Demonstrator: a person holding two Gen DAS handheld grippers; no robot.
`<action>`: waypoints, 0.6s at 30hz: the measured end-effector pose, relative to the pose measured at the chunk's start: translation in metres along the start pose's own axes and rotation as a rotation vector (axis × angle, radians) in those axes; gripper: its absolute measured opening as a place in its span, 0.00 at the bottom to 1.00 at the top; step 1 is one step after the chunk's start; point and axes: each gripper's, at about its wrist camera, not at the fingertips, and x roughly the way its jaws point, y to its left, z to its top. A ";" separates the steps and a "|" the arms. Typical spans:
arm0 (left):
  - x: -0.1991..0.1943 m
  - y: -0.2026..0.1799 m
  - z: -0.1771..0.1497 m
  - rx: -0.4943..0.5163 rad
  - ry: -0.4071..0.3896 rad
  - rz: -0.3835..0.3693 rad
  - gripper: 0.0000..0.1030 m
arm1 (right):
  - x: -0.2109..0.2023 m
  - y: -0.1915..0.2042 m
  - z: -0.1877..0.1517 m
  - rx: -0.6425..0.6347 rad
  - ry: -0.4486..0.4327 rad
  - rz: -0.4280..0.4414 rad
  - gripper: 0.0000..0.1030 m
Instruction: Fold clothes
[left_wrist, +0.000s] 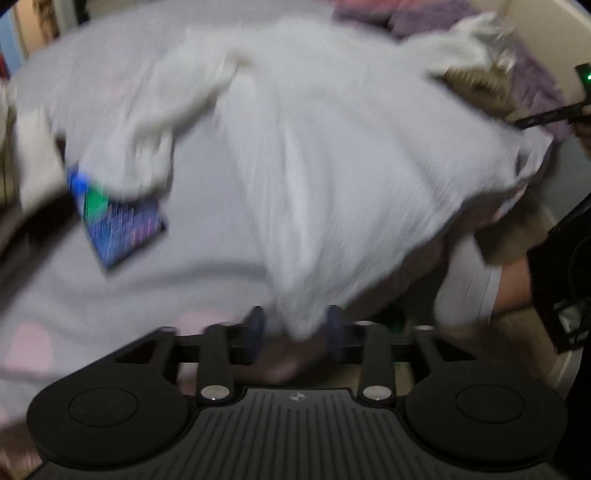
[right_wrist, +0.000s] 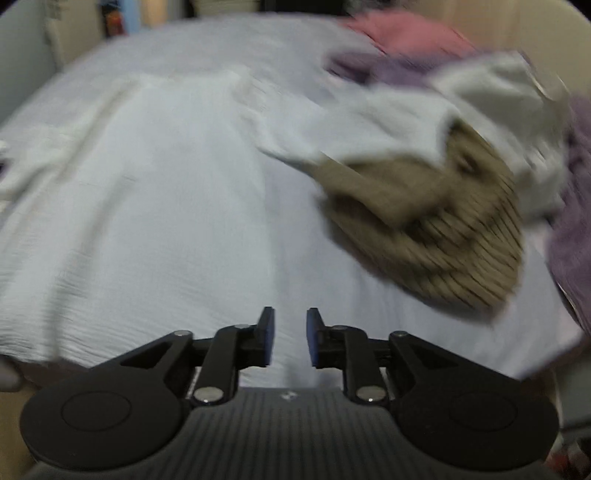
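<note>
My left tool (left_wrist: 295, 325) grips the hem of the white shirt (left_wrist: 332, 147), lifting it off the bed (left_wrist: 207, 236) ahead to spread it; my right tool (right_wrist: 290, 338) is open, empty.

Both wrist cameras look forward and down over a bed (right_wrist: 207, 40) from close range. The left view sits nearest the white garment (left_wrist: 332, 155). Both views share the tan ribbed knit (right_wrist: 454, 236) and purple cloth (right_wrist: 576, 236).
</note>
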 end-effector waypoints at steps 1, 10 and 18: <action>-0.001 -0.002 0.007 0.014 -0.031 0.011 0.51 | 0.001 0.013 0.001 -0.014 -0.014 0.032 0.24; 0.037 -0.004 0.076 0.060 -0.200 0.100 0.28 | 0.020 0.133 0.002 -0.127 -0.095 0.257 0.25; 0.090 -0.003 0.117 0.033 -0.240 0.171 0.29 | 0.036 0.177 -0.015 -0.188 -0.055 0.315 0.26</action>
